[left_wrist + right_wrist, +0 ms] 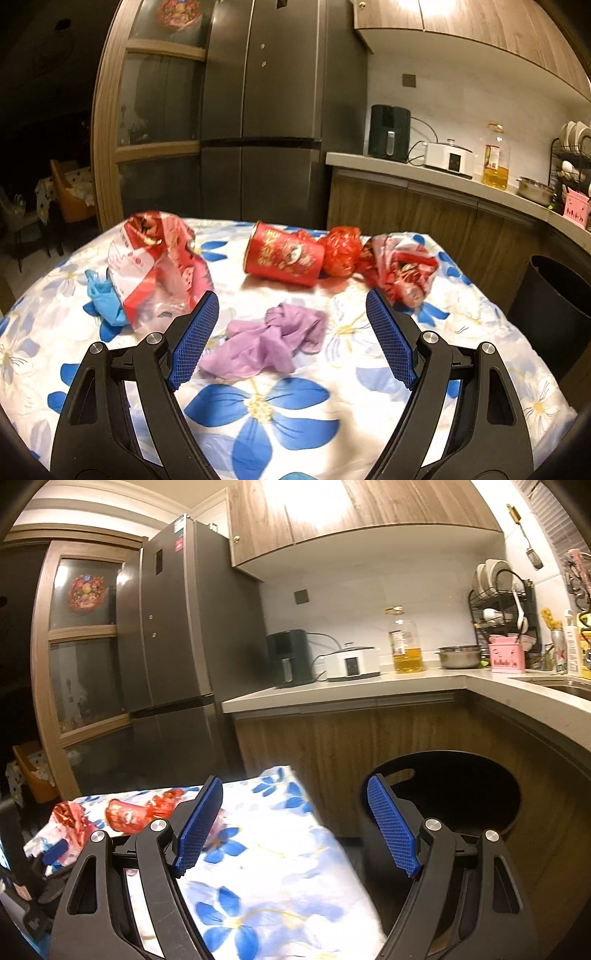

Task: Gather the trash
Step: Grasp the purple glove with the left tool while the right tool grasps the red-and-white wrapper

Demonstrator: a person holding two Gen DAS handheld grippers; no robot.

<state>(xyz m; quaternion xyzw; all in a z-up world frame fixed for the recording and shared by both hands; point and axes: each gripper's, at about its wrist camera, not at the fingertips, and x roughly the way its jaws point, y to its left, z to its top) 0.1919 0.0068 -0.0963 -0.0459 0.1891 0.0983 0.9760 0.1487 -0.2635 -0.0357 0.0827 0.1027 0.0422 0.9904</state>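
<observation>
In the left wrist view my left gripper (291, 332) is open over the flowered tablecloth (266, 413), with a crumpled purple glove (269, 341) lying between its fingers. Further back lie a red-and-clear plastic bag (155, 266), a blue glove (105, 302), a red paper cup on its side (282, 254), a red crumpled wrapper (340, 251) and a red-and-pink bag (400, 267). In the right wrist view my right gripper (295, 823) is open and empty above the table's right edge, next to a black trash bin (443, 801). The red cup (125, 816) shows at the left.
The black bin (550, 306) stands on the floor to the right of the table, against wooden counter cabinets (332, 746). A grey fridge (258, 110) is behind the table. The counter (369, 686) holds an air fryer, a cooker, an oil bottle and a dish rack.
</observation>
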